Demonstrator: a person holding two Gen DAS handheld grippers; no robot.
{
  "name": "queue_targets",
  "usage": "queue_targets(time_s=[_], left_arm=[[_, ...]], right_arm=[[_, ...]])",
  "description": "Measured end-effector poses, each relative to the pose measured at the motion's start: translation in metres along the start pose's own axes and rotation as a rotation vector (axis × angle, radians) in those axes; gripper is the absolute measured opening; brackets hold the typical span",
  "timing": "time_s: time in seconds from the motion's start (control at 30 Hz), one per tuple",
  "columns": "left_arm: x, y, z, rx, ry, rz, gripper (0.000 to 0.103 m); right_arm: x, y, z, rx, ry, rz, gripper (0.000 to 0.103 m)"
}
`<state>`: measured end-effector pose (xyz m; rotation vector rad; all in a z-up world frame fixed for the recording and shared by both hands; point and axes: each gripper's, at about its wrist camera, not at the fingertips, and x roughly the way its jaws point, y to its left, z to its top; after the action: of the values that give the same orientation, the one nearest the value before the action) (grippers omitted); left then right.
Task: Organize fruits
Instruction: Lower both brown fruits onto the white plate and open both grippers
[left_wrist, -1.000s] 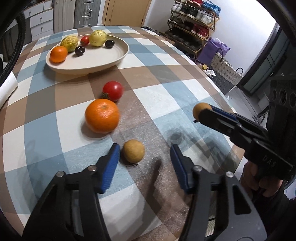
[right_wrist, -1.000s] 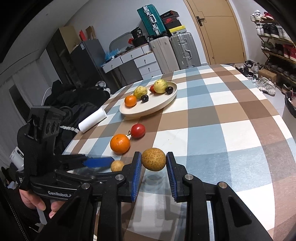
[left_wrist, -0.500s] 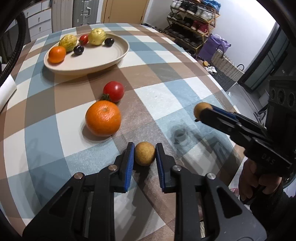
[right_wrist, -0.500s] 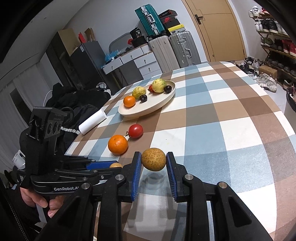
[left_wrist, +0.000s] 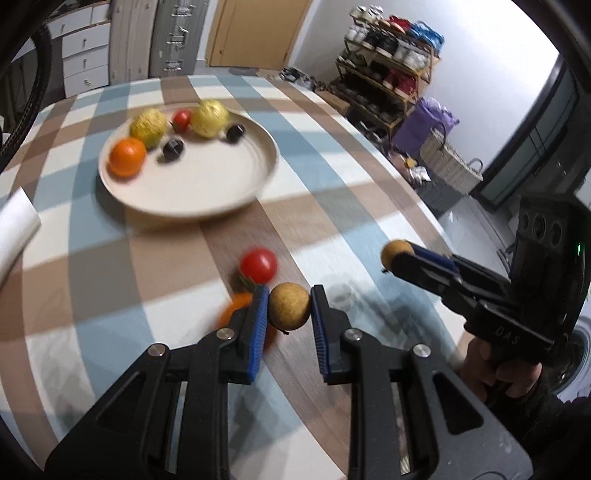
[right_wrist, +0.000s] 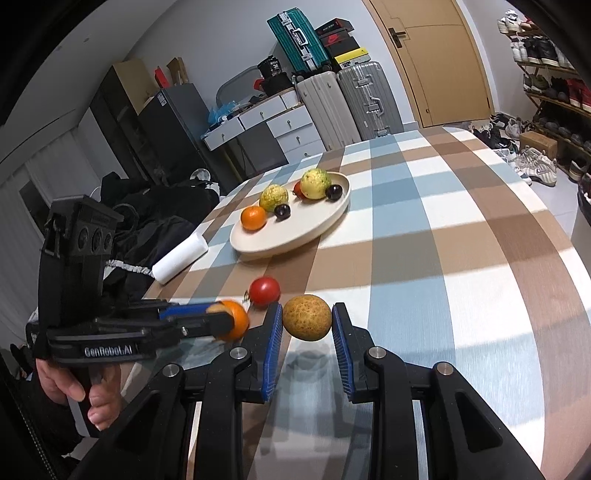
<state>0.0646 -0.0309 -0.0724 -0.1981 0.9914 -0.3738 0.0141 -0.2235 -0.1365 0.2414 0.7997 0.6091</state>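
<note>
My left gripper (left_wrist: 289, 312) is shut on a small tan round fruit (left_wrist: 289, 304), held just above the checked tablecloth. Behind its left finger an orange (left_wrist: 236, 304) shows only in part, and a red tomato (left_wrist: 258, 264) lies just beyond. My right gripper (right_wrist: 306, 326) is shut on a larger tan fruit (right_wrist: 306, 319) and hangs above the cloth; in the left wrist view it (left_wrist: 400, 254) enters from the right. A beige plate (left_wrist: 207, 184) farther back holds several fruits, among them an orange (left_wrist: 126, 156) and two dark plums.
A white roll (right_wrist: 180, 258) lies at the table's left edge beside the plate (right_wrist: 295, 236). The table's rounded edge runs close on the right in the left wrist view, with a basket (left_wrist: 448, 162) and shoe rack on the floor beyond. A hand (right_wrist: 74, 384) grips the left tool.
The left jaws closed on the small tan fruit and lifted it off the cloth, moving forward toward the tomato and plate. The right gripper drifted slightly forward, still holding its fruit.
</note>
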Motion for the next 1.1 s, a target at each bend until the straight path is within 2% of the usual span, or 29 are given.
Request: queue_targets(time_s=[0.33, 0.53, 0.8, 0.87, 1.1], left_arm=[[0.004, 0.051, 0.062, -0.078, -0.087, 0.061, 0.02], [0.02, 0.068, 0.086, -0.07, -0.114, 0.125, 0.02], [0.048, 0.089, 0.099, -0.077, -0.109, 0.14, 0.02], [0.053, 0.093, 0.102, -0.072, -0.11, 0.141, 0.02], [0.065, 0.104, 0.107, -0.065, -0.11, 0.15, 0.02]], right_arm=[[0.031, 0.004, 0.069, -0.059, -0.014, 0.014, 0.028], [0.067, 0.015, 0.118, -0.125, 0.009, 0.028, 0.028], [0.13, 0.03, 0.164, -0.189, 0.077, 0.061, 0.028], [0.15, 0.033, 0.17, -0.203, 0.105, 0.084, 0.028], [0.2, 0.041, 0.179, -0.268, 0.161, 0.052, 0.028]])
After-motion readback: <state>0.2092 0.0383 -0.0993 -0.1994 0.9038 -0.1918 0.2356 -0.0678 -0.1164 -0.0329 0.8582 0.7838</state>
